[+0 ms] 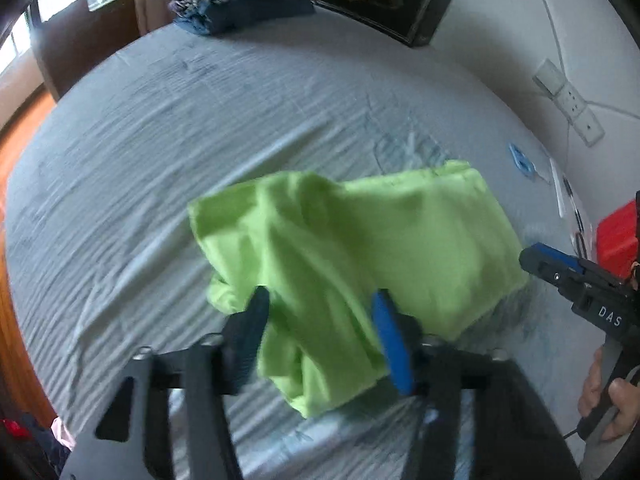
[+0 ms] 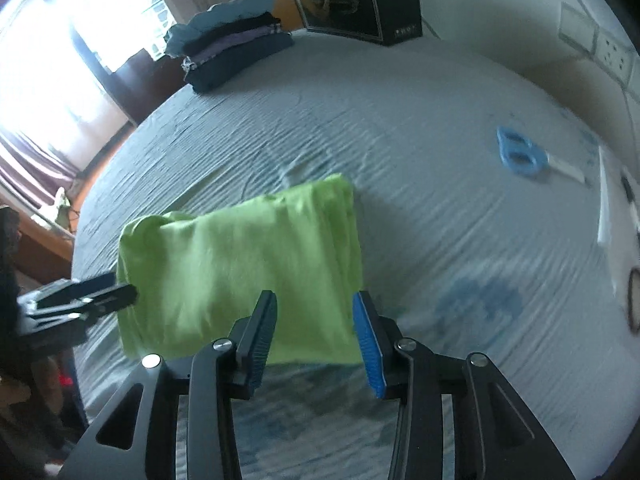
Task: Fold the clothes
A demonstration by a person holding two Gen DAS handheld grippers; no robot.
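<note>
Lying between both released hand-held grippers' parted jaws (image 1: pixel 320 336) (image 2: pixel 316 328), folded green garment (image 2: pixel 240 272).

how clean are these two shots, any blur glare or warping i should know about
Left wrist view: motion blur smears the left claw and the green garment, and the fisheye bows the bed into a dome. Right wrist view: the window at upper left is blown out white, the sheet is streaked with blur, and the blue scissors look soft; the corners are dark in both.

a folded green garment (image 1: pixel 360 264) lies on the grey bed (image 1: pixel 160 140), between the parted jaws of the left hand-held gripper (image 1: pixel 320 332).
</note>
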